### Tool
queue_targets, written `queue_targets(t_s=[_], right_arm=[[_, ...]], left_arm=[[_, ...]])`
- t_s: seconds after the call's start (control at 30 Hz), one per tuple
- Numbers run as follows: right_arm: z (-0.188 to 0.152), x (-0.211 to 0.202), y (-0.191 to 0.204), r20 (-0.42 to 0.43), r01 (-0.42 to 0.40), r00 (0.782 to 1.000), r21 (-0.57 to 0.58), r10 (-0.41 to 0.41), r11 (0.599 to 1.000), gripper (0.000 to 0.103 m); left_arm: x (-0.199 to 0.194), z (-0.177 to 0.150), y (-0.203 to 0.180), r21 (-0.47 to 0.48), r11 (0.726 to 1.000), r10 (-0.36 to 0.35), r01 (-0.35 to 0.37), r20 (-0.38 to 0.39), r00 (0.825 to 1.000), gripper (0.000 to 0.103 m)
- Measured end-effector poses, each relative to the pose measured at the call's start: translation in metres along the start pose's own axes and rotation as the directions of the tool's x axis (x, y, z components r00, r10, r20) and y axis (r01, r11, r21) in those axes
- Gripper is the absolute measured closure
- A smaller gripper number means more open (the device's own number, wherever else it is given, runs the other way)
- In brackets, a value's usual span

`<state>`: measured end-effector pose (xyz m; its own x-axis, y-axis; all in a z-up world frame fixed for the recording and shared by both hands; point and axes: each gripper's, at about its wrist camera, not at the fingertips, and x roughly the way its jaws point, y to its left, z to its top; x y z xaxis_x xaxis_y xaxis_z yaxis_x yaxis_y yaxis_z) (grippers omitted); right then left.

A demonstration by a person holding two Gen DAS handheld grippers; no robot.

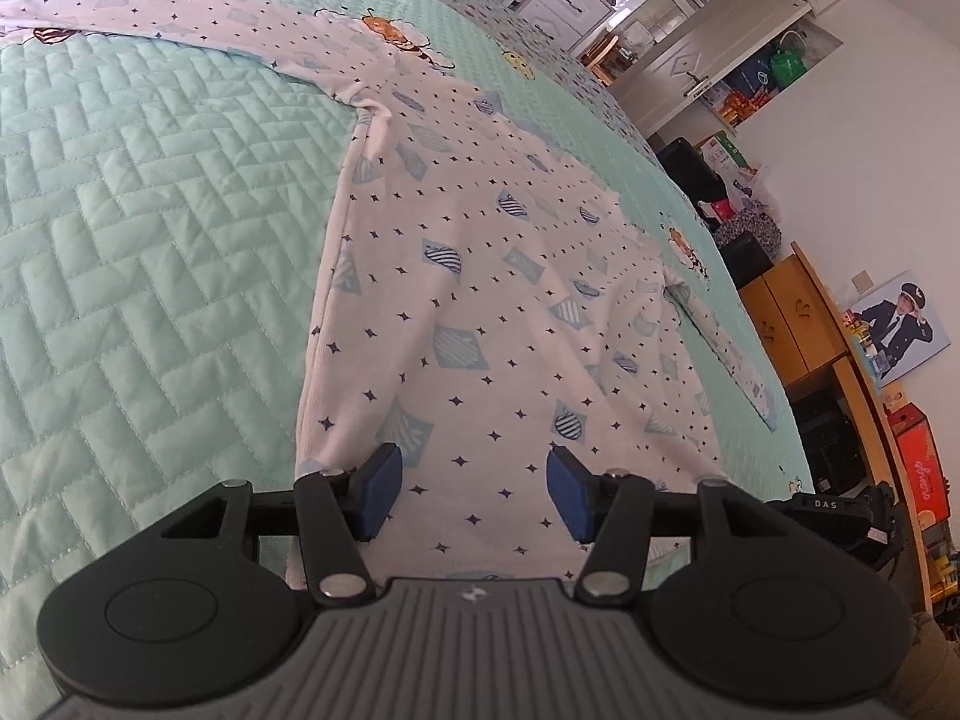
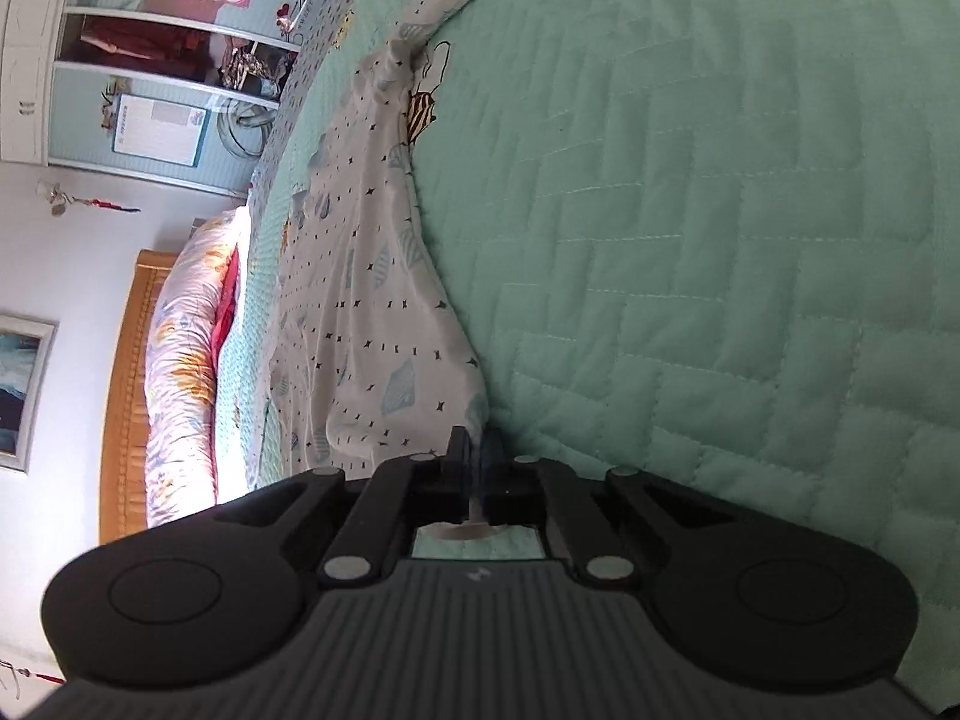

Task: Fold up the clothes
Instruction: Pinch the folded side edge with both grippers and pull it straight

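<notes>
A white patterned shirt (image 1: 480, 276) lies spread on the green quilted bed (image 1: 150, 228). The left gripper (image 1: 474, 489) hovers over its near hem, fingers apart with cloth between them. The right gripper (image 2: 474, 468) has its fingers clamped on a lifted shirt edge (image 2: 384, 300).

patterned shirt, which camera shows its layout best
Left wrist view: the patterned shirt lies spread across the green quilt, body and both sleeves visible. The right wrist view shows only a bunched edge lifted by the shut right gripper.
</notes>
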<state>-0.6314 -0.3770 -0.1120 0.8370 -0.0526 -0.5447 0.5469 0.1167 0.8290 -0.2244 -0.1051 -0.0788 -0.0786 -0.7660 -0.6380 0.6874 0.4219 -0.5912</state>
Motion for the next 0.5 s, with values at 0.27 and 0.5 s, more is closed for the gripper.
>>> queue_targets(t_s=[0.27, 0.5], right_arm=[[0.025, -0.023, 0.031, 0.079, 0.203, 0.979, -0.251, -0.189, 0.946, 0.101], [0.026, -0.017, 0.004, 0.071, 0.109, 0.992, -0.115, -0.101, 0.987, 0.101]], left_arm=[[0.003, 0.014, -0.005, 0.099, 0.994, 0.044, -0.035, -0.095, 0.994, 0.048], [-0.03, 0.009, -0.002, 0.034, 0.998, 0.051, -0.051, 0.023, 0.998, 0.045]])
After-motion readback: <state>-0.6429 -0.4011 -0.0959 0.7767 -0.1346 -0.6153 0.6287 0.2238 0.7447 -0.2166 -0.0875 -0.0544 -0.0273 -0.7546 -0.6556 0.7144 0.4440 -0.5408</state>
